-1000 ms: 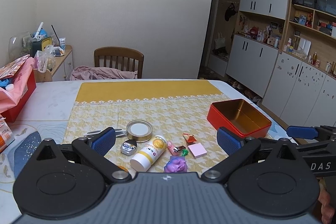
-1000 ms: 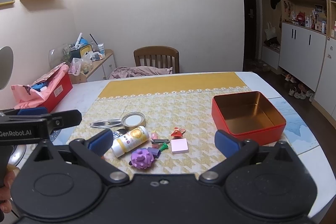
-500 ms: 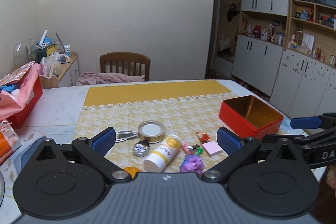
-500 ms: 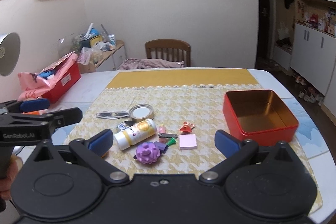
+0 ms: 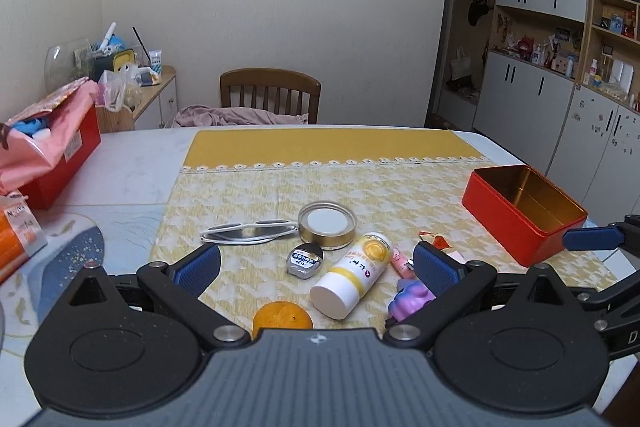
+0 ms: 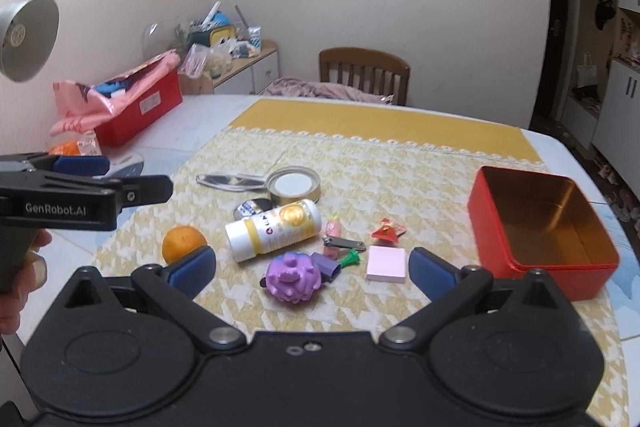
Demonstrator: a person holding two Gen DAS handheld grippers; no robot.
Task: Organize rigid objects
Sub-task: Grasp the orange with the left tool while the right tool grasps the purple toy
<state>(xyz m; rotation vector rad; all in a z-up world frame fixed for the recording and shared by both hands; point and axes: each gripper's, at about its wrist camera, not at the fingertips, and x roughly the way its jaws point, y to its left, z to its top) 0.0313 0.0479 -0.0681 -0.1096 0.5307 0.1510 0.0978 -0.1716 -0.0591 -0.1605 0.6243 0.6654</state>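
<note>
While empty, both claws (image 5: 316,263) (image 6: 312,267) wide apart.

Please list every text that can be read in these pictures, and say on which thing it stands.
"GenRobot.AI": on the left gripper, seen from the right wrist.
"D": cut off, on the right gripper.
White-and-yellow bottle, small dark container, red box label: print too blurred to read.

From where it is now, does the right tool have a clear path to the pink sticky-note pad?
Probably yes. The right tool is open, and the pink sticky-note pad lies flat just ahead with nothing over it; the nail clipper and red tin sit apart from it.
</note>
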